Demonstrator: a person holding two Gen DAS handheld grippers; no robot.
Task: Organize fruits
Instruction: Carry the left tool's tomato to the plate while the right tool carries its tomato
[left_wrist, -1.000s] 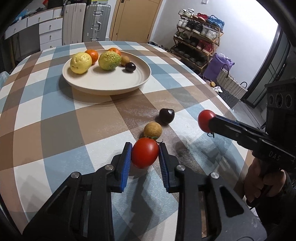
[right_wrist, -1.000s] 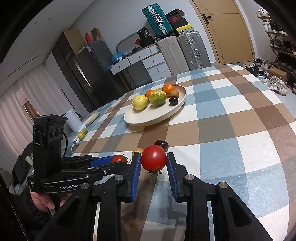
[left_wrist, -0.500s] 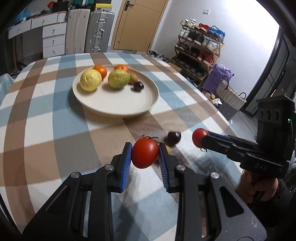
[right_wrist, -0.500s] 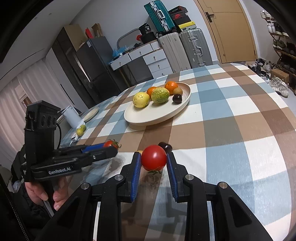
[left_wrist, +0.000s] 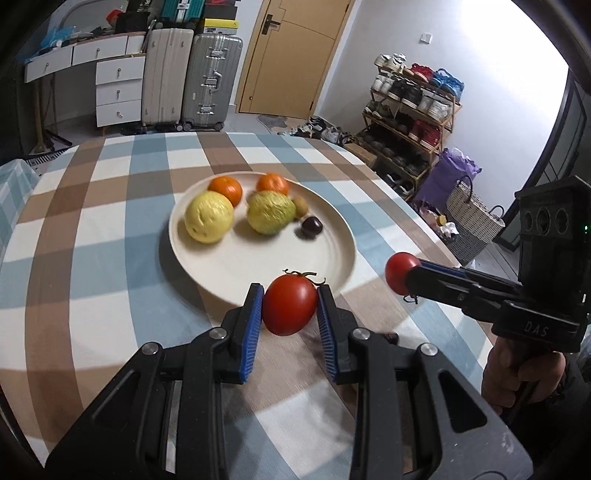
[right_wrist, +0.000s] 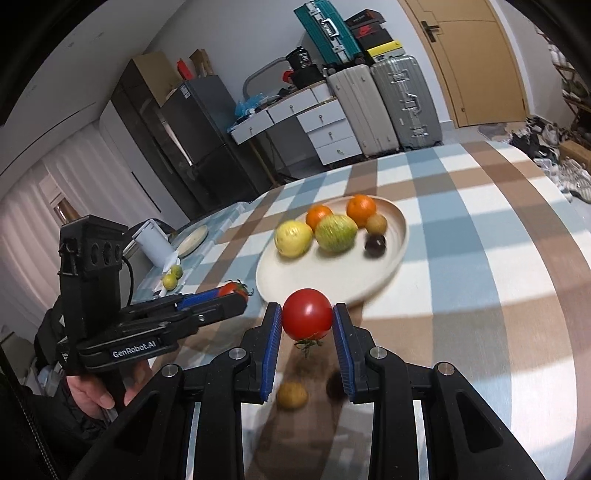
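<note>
My left gripper (left_wrist: 290, 308) is shut on a red tomato (left_wrist: 290, 308) held in the air at the near rim of the cream plate (left_wrist: 258, 266). My right gripper (right_wrist: 307, 319) is shut on a second red tomato (right_wrist: 307, 319), also raised, just short of the plate (right_wrist: 332, 275). Each gripper shows in the other's view: the right gripper (left_wrist: 402, 273) at right, the left gripper (right_wrist: 232, 291) at left. On the plate lie a yellow fruit (left_wrist: 208, 218), a green-yellow fruit (left_wrist: 270, 212), two oranges (left_wrist: 226, 187), a kiwi (left_wrist: 300, 205) and a dark plum (left_wrist: 312, 227).
On the checked tablecloth (right_wrist: 480, 236) below my right gripper lie a small tan fruit (right_wrist: 291, 395) and a dark round fruit (right_wrist: 335, 386). Far left stand a small dish (right_wrist: 192, 240), a white container (right_wrist: 153, 243) and two limes (right_wrist: 173, 277). Suitcases, drawers and a shoe rack (left_wrist: 410, 110) line the room.
Both grippers have risen and moved toward the plate, each carrying its tomato. The tan fruit and dark fruit on the cloth have dropped behind the fingers.
</note>
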